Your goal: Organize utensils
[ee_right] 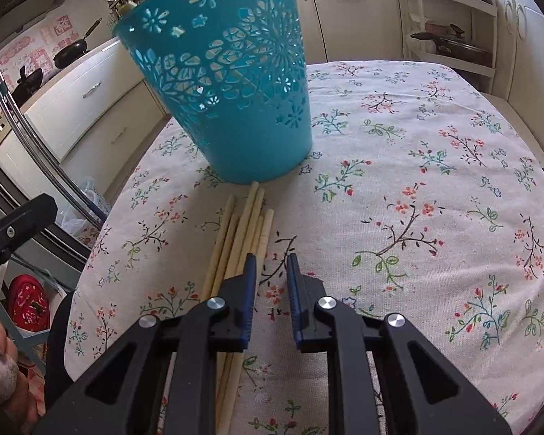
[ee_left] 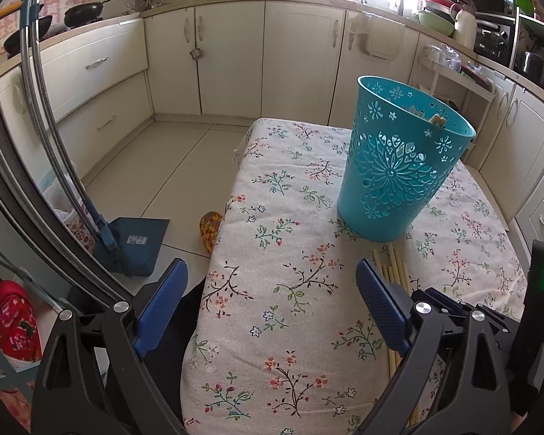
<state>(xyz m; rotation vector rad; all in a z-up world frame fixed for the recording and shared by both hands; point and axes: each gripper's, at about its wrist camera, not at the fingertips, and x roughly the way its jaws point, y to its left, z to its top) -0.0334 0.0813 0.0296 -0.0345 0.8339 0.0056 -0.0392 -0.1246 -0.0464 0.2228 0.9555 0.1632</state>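
Note:
A teal cut-out basket (ee_left: 391, 174) (ee_right: 235, 90) stands upright on the floral tablecloth (ee_left: 290, 217) (ee_right: 399, 181). Pale utensil ends (ee_left: 435, 119) poke up near its rim. Several wooden chopsticks (ee_right: 250, 217) (ee_left: 395, 264) lie bundled on the cloth just in front of the basket's base. My right gripper (ee_right: 271, 256) hovers low over the cloth with a narrow gap between its jaws and nothing in that gap. Its left finger (ee_right: 248, 282) lies over the bundle's right side. My left gripper (ee_left: 272, 266) is wide open above the table's near left part, holding nothing.
A blue dustpan (ee_left: 134, 243) and a patterned slipper (ee_left: 208, 230) lie on the tiled floor left of the table. Cabinets line the back and sides. A white rack with pots (ee_right: 453, 36) stands beyond the far right corner. A person's hand (ee_right: 0, 362) shows at lower left.

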